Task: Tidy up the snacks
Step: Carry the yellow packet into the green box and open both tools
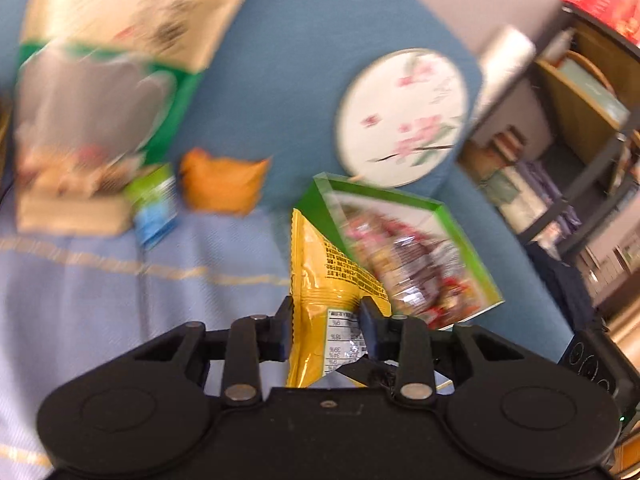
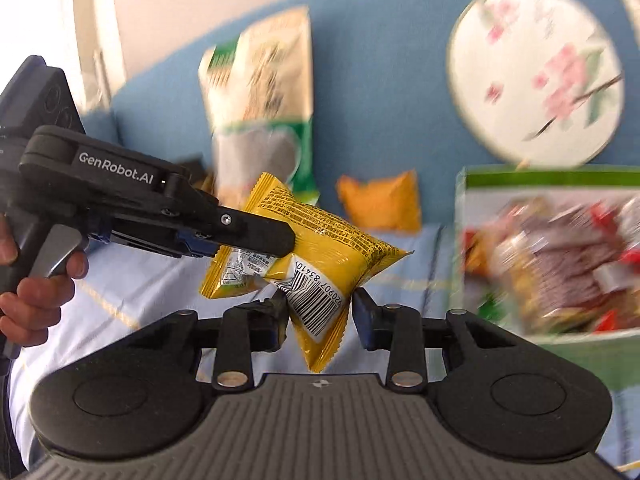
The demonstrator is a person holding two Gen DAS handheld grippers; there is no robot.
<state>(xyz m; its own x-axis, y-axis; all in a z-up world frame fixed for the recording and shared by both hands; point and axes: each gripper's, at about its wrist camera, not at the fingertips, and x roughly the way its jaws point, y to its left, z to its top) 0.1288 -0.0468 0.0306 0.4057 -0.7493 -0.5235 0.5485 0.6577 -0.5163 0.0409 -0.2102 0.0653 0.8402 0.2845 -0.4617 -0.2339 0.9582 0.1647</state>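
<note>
Blue sofa cushions and a pale striped cloth point(image 1: 120, 280) carry the scattered snacks. Above them hangs the yellow snack packet point(image 2: 320, 240) — pinched at 1 end by the left gripper point(image 1: 326, 328), its long axis running down toward the right gripper point(image 2: 320, 316). That gripper's pads bracket the barcode end, seemingly not yet pressing. A green box point(image 2: 552, 256) lies to the right.

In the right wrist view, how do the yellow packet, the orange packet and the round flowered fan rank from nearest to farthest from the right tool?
1. The yellow packet, between the right tool's fingers at centre.
2. The orange packet, lying behind it, slightly right.
3. The round flowered fan, far at the upper right, on the blue backing.
</note>
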